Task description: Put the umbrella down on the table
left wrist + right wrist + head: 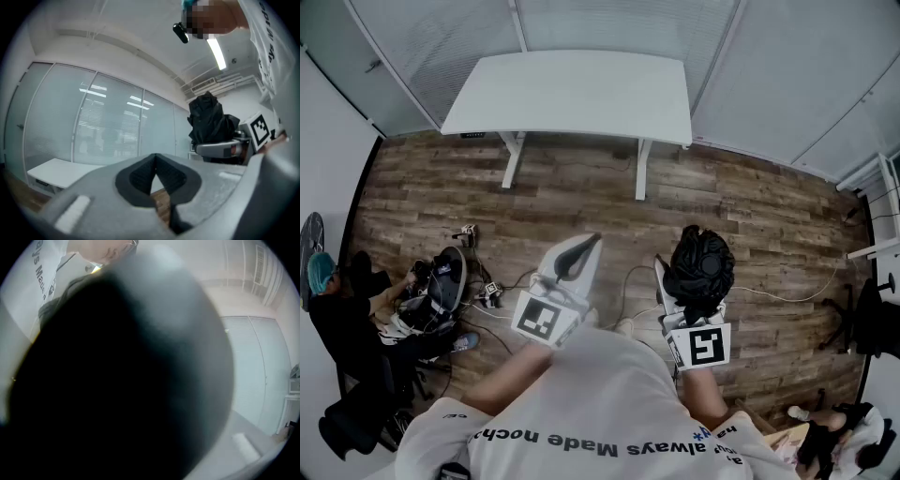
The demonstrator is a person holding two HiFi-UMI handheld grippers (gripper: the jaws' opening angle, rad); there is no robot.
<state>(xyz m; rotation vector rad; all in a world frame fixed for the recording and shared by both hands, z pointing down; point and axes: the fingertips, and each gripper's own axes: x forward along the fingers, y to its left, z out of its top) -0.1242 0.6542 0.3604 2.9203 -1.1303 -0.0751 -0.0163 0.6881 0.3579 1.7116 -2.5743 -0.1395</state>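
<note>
One black folded fabric umbrella is pinched in the right gripper, up over the wooden plank floor; the single white rectangular table stands well ahead, bare. Left gripper, second of two: jaws pressed together, nothing between them.
</note>
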